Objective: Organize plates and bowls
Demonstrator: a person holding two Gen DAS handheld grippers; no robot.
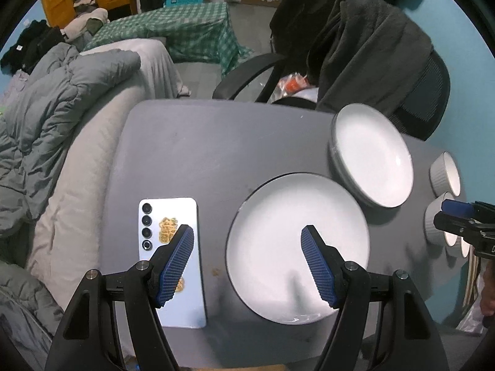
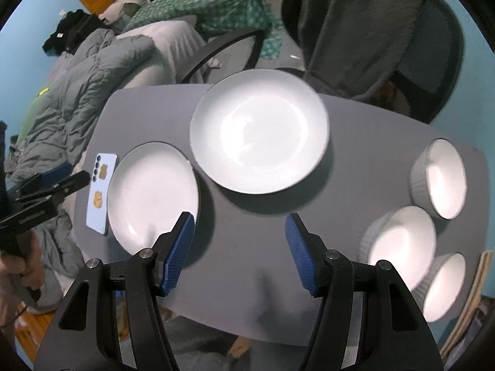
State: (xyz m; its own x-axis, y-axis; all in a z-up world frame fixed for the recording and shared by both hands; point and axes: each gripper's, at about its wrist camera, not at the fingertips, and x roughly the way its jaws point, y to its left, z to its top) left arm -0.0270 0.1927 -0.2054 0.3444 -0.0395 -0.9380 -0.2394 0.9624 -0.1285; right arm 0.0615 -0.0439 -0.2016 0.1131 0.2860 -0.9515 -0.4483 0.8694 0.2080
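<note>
Plates and bowls sit on a grey table (image 2: 247, 247) seen from above by two handheld grippers. One single white plate (image 1: 297, 247) with a thin dark rim lies near the table's front edge, toward its left end. Just behind it and to its right stands a stack of plates (image 2: 259, 130) of the same kind; in the left wrist view the two seem to touch or slightly overlap, though that cannot be told for sure. Three white ribbed bowls form a row along the table's right end: a far bowl (image 2: 439, 177), a middle bowl (image 2: 402, 244) and a near bowl (image 2: 444, 287), each close beside the next.

A pale blue phone (image 1: 171, 262) lies face down just left of the single plate.

The left gripper (image 1: 247, 259) hangs above the gap between phone and single plate, its blue pads spread apart and holding nothing. The right gripper (image 2: 239, 253) hangs above bare table between the single plate and the bowls, its pads also spread and empty.

Behind the table stands a black office chair (image 1: 427, 99) draped with dark clothing, and to the left a bed with a grey quilt (image 1: 58, 117).
</note>
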